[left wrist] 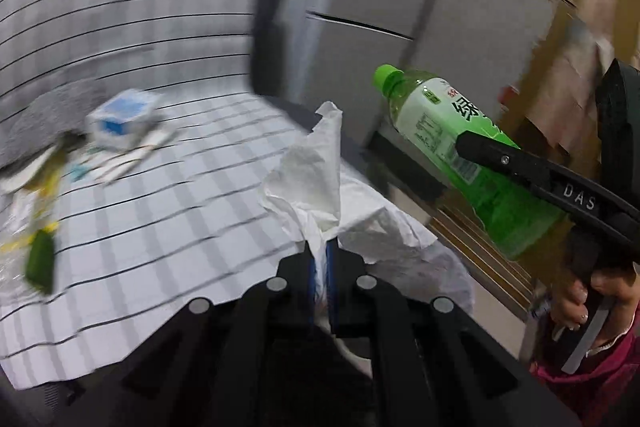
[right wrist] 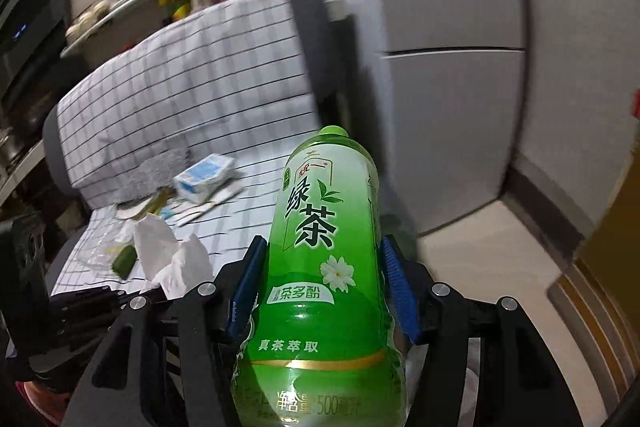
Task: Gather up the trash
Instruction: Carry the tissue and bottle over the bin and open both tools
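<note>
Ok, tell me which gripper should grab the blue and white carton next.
Neither is free yet: the left gripper pinches a tissue, the right gripper clamps the green tea bottle. Once emptied, probably left: the carton lies on its side of the sofa.

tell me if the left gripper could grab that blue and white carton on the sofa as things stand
Probably not yet. The left gripper is shut on a white tissue, so its fingers are occupied. The blue and white carton lies uncovered on the checked sofa cover, so the path looks free once the tissue is dropped.
</note>
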### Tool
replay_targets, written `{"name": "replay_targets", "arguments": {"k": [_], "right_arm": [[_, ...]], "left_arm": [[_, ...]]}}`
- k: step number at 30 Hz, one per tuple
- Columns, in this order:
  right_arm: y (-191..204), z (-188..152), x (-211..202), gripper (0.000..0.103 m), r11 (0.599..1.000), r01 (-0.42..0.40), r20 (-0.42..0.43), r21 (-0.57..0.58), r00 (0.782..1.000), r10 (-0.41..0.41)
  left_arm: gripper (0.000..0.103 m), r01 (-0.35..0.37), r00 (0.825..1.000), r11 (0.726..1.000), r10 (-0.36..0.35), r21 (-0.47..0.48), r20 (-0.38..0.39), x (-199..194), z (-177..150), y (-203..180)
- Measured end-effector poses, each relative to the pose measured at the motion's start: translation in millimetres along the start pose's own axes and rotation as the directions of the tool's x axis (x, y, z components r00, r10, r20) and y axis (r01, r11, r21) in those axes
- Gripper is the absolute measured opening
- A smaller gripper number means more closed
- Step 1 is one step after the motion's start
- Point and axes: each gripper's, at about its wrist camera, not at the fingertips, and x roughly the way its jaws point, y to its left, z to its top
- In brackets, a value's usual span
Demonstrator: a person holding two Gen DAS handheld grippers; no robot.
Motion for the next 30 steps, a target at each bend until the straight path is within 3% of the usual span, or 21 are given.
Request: {"name": "replay_targets", "arguments": {"k": [7,12,16,21,23,24,25,26,30], "right_arm": [[-70.2,-18.4,-50.3,0.059,0.983,0.158,0.044,0.096,0.986,-0.163],[-109.1,-41.9,-52.6,0.059,0.957,0.241,-0.009,0.160,0.970,-0.243],[-136.7,-62.1,-37.9,0.059,0.933,0.279,-0.089,0.226,0.960,-0.265],[-167.7,-83.3,-19.6,0.059,0.902,0.312,-0.166,0.298,0.948,-0.273],[-177.8,-87.9,-15.4,0.061,0.889,0.321,-0.184,0.327,0.944,-0.273],[-186.0,-91.7,-12.2,0.063,0.878,0.323,-0.198,0.353,0.943,-0.268],[-192.5,-94.4,-10.9,0.064,0.868,0.323,-0.202,0.378,0.943,-0.263],[-198.1,-96.5,-11.0,0.065,0.858,0.321,-0.203,0.401,0.945,-0.258],[-203.3,-93.4,-12.8,0.068,0.849,0.329,-0.190,0.413,0.943,-0.272]], "left_arm": [[0.003,0.163,0.986,0.974,-0.154,0.156,-0.068,40.5,12.6,-82.2],[0.003,0.246,0.961,0.945,-0.208,0.216,-0.184,78.6,7.3,-126.6],[0.003,0.278,0.938,0.922,-0.200,0.268,-0.285,114.0,-2.7,-153.2],[0.003,0.290,0.914,0.914,-0.176,0.284,-0.366,156.1,-6.7,-169.1],[0.011,0.286,0.906,0.916,-0.162,0.282,-0.392,170.8,-8.0,-172.2],[0.032,0.283,0.902,0.918,-0.156,0.278,-0.402,175.6,-10.2,-174.2],[0.065,0.277,0.899,0.921,-0.147,0.274,-0.412,180.7,-11.0,-174.0],[0.072,0.257,0.903,0.927,-0.131,0.272,-0.408,185.5,-11.3,-174.2],[0.073,0.242,0.907,0.933,-0.121,0.266,-0.403,188.6,-10.3,-169.6]]}}
